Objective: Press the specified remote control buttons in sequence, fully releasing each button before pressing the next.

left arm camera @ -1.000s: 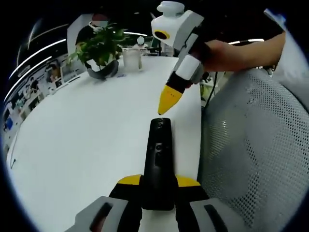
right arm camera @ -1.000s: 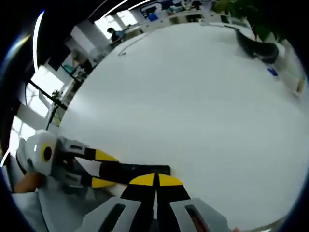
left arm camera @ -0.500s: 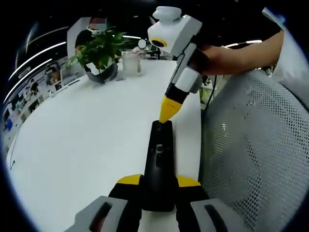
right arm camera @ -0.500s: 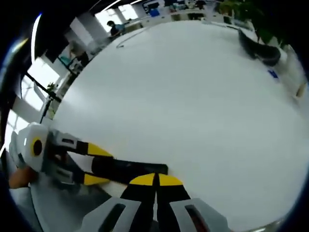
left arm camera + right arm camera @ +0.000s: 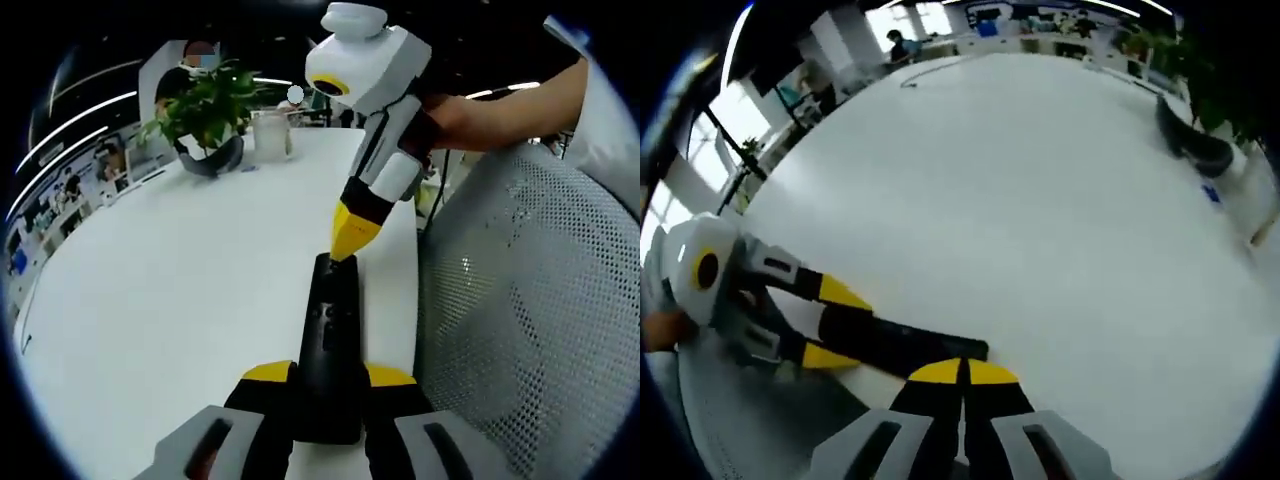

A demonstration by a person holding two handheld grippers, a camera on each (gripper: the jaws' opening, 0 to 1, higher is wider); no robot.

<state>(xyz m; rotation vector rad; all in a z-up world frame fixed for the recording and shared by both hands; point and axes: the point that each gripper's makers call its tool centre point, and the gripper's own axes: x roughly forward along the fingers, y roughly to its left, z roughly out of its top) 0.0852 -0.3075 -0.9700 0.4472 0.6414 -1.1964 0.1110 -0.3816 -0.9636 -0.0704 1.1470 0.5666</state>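
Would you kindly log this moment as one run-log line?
left gripper: shut on remote | right gripper: shut, tip on remote's far end | table: white

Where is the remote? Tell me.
In the left gripper view, the remote lies low and centre on the white table, clamped by the left gripper.

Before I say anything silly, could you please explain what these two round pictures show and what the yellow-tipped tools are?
There is no robot: a person holds one hand-held gripper in each hand, and a fisheye camera rides on each.

In the left gripper view, the left hand-held gripper clamps the near end of a black remote control lying on the white table. The right hand-held gripper comes in from above, jaws shut, its yellow tip at the remote's far end.

The right gripper view looks along that second tool at the remote and the left one holding it.

A potted plant and a clear cup stand at the far side; a mesh chair is beside the table.
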